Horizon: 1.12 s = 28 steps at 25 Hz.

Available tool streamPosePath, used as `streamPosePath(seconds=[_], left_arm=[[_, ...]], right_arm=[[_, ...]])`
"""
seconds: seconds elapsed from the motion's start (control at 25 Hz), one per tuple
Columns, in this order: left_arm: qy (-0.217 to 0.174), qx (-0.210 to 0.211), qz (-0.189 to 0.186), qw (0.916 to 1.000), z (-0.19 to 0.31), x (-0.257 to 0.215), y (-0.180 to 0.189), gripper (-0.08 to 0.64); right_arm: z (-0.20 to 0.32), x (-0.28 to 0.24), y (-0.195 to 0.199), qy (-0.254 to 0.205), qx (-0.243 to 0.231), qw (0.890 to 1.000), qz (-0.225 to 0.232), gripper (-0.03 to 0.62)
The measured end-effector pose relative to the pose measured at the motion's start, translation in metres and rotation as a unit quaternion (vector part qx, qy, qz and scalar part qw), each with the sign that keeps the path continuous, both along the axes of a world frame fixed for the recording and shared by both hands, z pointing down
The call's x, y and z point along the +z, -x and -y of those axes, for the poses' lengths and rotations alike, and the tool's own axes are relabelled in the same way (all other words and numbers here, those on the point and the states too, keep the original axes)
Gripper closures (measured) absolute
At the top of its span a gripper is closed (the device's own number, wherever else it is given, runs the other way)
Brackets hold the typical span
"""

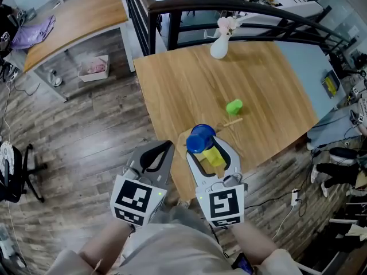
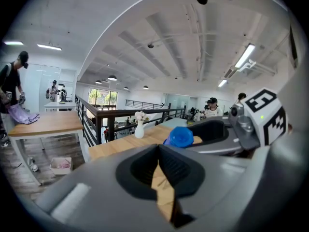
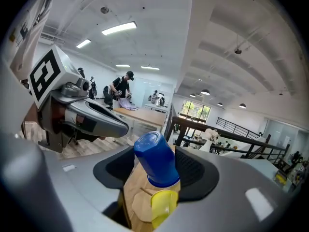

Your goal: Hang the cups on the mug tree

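The right tongs (image 3: 157, 167) stand open around the blue cup (image 3: 154, 158). It sits tipped on the tree (image 3: 136, 204) at lower middle, above the yellow cup (image 3: 163, 204). Pulling back crooked could knock it off. The left tongs (image 2: 159, 152) are closed and empty.

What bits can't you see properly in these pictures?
- The thin wooden mug tree: in the head view its lower part sits behind the round blue plastic cup and the right gripper.
- The blue plastic cup's handle: hidden in every view, so what holds it up is unclear.
- The yellow plastic cup: in the right gripper view the blue cup covers its top.
- The small green cup: too small in the head view to tell whether it hangs on a peg.
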<state>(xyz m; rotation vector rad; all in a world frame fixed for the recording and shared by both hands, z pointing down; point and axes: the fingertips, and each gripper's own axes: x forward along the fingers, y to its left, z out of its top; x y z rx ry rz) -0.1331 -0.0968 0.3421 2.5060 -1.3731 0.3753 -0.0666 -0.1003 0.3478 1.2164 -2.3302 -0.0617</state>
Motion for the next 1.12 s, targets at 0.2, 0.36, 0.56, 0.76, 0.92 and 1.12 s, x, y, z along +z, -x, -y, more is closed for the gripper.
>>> streamPosePath(seconds=[0.2,0.36,0.56,0.76,0.92,1.12], left_arm=[[0.002,0.004,-0.003,1.0000,-0.002,0.000,-0.006,0.557],[0.000,0.008,-0.002,1.0000,-0.005,-0.001,-0.010,0.557],[-0.006,0.009,-0.003,0.9999,-0.005,-0.008,-0.014,0.557],[-0.017,0.011,0.001,0.9998,-0.006,-0.016,-0.018,0.557],[-0.024,0.016,-0.002,0.9996,-0.007,-0.025,-0.025,0.557],[-0.034,0.020,-0.002,0.9992,-0.009,-0.036,-0.027,0.557]], right_arm=[[-0.001,-0.001,-0.005,0.007,0.001,1.000,0.011,0.316],[-0.008,0.002,-0.011,0.019,0.007,0.999,0.026,0.316],[-0.017,-0.004,-0.022,0.022,0.016,0.999,0.039,0.316],[-0.024,-0.029,-0.034,0.016,0.024,0.994,0.103,0.320],[-0.024,-0.043,-0.046,0.002,0.036,0.992,0.118,0.332],[-0.027,-0.061,-0.067,-0.019,0.066,0.985,0.158,0.395]])
